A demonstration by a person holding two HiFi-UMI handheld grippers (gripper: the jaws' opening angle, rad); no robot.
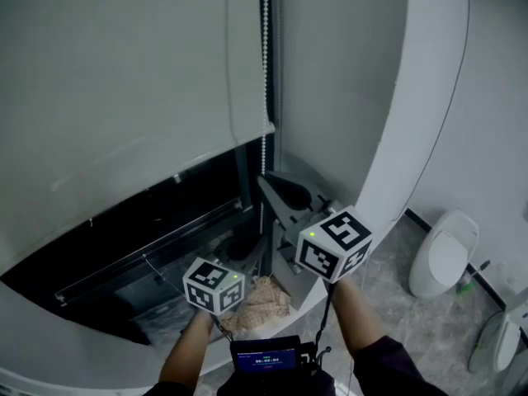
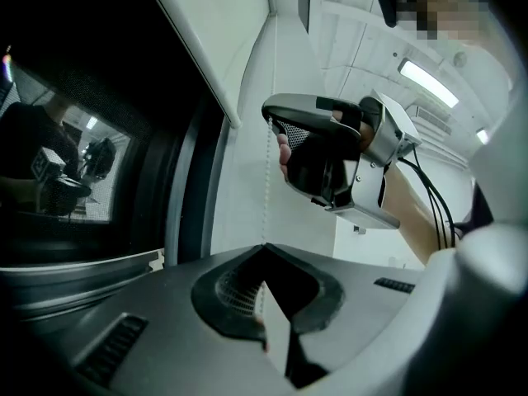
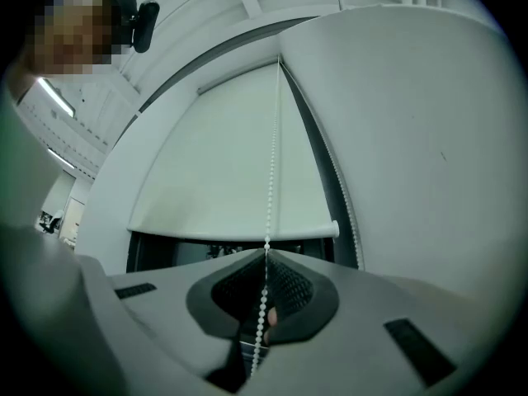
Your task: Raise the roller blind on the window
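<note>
the left gripper (image 2: 262, 247) and the right gripper (image 3: 266, 251) above it, two in all, are both pinched shut on the one bead chain (image 3: 272, 159) beside the single roller blind (image 3: 219, 172).

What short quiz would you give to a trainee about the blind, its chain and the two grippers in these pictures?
1. True or false: the roller blind covers the whole window.
2. What is the right gripper shut on? A) the blind's bottom bar B) the bead chain C) nothing
3. Fill in: the left gripper also grips the chain; compared with it, the right gripper grips ___ (higher/lower).

Key
1. False: dark glass shows under the blind.
2. B
3. higher
</note>
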